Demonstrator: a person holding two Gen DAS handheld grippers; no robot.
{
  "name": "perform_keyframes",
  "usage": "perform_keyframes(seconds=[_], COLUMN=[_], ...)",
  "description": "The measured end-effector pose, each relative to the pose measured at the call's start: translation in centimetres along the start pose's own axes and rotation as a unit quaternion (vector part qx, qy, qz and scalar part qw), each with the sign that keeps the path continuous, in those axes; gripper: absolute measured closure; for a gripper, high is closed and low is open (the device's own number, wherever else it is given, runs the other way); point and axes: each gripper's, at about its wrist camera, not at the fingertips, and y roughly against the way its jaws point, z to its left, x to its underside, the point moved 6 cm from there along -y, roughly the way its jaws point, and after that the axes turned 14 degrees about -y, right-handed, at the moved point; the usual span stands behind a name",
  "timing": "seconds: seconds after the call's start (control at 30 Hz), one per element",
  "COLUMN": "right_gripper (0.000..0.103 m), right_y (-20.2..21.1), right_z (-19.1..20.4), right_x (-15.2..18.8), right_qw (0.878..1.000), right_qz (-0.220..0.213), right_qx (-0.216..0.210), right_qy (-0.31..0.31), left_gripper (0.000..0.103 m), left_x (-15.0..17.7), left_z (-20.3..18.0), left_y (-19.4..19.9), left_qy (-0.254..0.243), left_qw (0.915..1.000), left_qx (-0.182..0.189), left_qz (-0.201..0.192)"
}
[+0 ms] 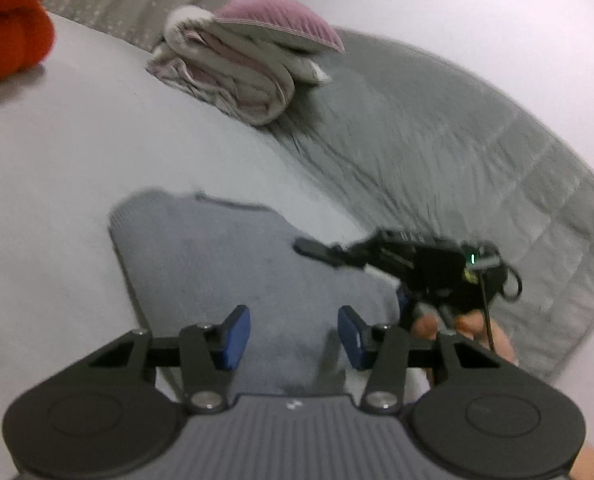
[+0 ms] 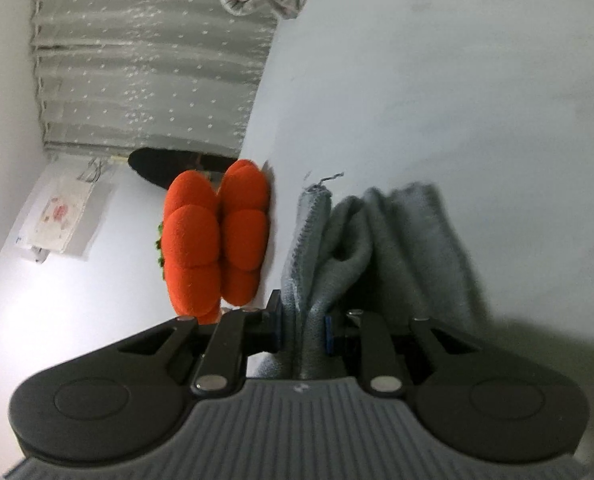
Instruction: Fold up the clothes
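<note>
Cloth (image 2: 377, 248) is clamped in your right gripper (image 2: 304, 330), left gripper (image 1: 294, 334) gaping empty above it: seemingly mid-fold, carry that edge across.

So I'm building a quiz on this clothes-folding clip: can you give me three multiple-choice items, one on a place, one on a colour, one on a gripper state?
1. Where does the folded pile of clothes lie?
A. On the bed, at the edge of the grey quilt
B. On the floor
C. Between the left gripper's fingers

2. What colour is the plush toy?
A. Blue
B. Orange
C. Yellow

3. What is the right gripper doing?
A. Hanging open over the bed
B. Shut on the toy
C. Shut on the grey cloth

Answers:
1. A: the folded pile sits on the bed where the grey quilt begins.
2. B: the plush toy is orange.
3. C: the right gripper has the grey cloth bunched between its pads, while the left gripper is open.
</note>
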Motion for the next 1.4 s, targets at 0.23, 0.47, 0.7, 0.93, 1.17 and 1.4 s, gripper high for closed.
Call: perform_keyframes(seconds=[0.23, 0.47, 0.7, 0.93, 1.17, 1.4], right_gripper=[0.05, 0.049, 0.059, 0.059, 0.069, 0.059], right_y=[1.8, 4.2, 3.7, 0.4, 1.2, 2.3], right_z=[0.6, 3.7, 5.9, 4.7, 1.2, -0.3], right_x=[0.1, 3.6, 7.4, 7.6, 6.2, 5.3], right_qw=[0.997, 0.978, 0.95, 0.926, 0.921, 0.934], right_qz=[-0.028, -0.051, -0.071, -0.054, -0.042, -0.027], right_qx=[0.05, 0.078, 0.083, 0.139, 0.202, 0.207], right_qy=[0.051, 0.184, 0.291, 0.347, 0.332, 0.291], left_gripper=[0.054, 0.054, 0.052, 0.051, 0.05, 0.048], left_x=[1.0, 1.0, 1.1, 1.2, 1.7, 1.8], left_z=[-0.6, -0.6, -1.1, -1.1, -0.8, -0.5], left_y=[-0.7, -0.9, -1.2, -1.3, -1.5, -1.5], left_qy=[-0.026, -0.027, -0.038, -0.047, -0.053, -0.048], left_qw=[0.9995, 0.9992, 0.9987, 0.9983, 0.9981, 0.9982], left_qx=[-0.014, -0.02, -0.026, -0.026, -0.013, -0.001], left_qz=[0.015, 0.019, 0.02, 0.024, 0.03, 0.035])
